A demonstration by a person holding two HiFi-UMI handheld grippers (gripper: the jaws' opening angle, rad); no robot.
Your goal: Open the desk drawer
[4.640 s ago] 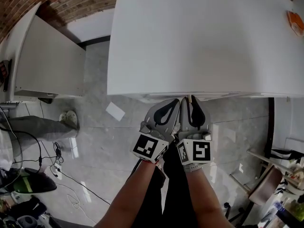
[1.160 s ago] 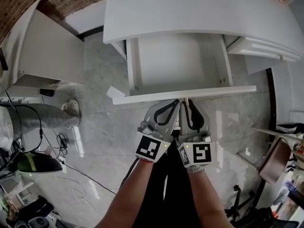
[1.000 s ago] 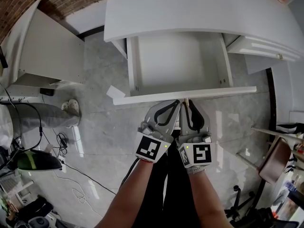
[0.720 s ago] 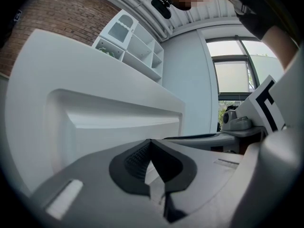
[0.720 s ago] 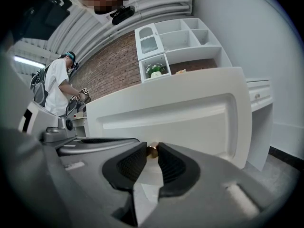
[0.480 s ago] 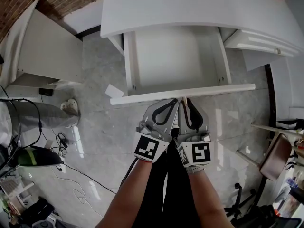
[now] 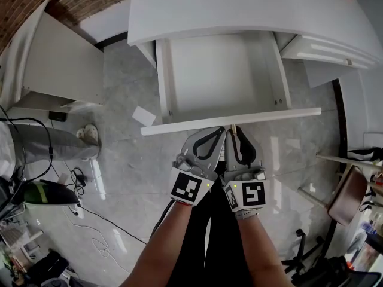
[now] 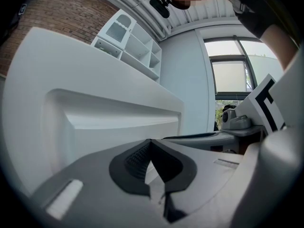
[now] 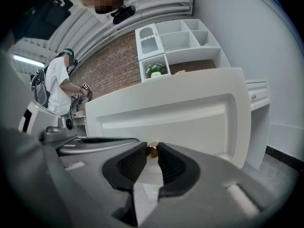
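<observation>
Knob [image 9: 152, 150] tight between right gripper [image 9: 152, 153] jaws

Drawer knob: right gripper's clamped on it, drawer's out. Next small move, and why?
Probably open the right gripper and release the knob: the drawer is far out from under the desk, its bare inside showing, so the pull looks done. The left gripper is shut on nothing.

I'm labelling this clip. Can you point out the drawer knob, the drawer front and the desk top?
drawer knob [image 9: 153, 150], right gripper view, its brass tip between the jaws.
drawer front [image 7: 269, 116], head view, its top edge.
desk top [image 7: 239, 8], head view, bare white surface.
</observation>
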